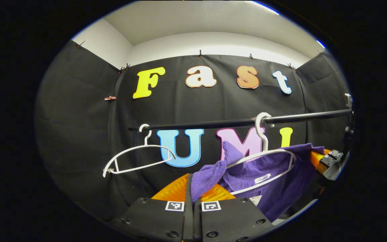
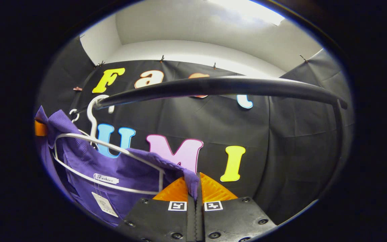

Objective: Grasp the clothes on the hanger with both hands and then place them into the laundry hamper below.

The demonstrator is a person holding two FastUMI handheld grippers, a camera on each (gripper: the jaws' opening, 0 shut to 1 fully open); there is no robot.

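A purple knit top hangs on a white hanger hooked over the black rail. My left gripper is shut on a bunched fold of the top's shoulder, pulled off the hanger's end. In the right gripper view the same purple top drapes over the white hanger, and my right gripper is shut on the edge of its other shoulder. The right gripper also shows far right in the left gripper view, at the top's far shoulder.
An empty white hanger hangs on the rail to the left of the purple top. The black rail curves close overhead in the right gripper view, with its upright post at the right.
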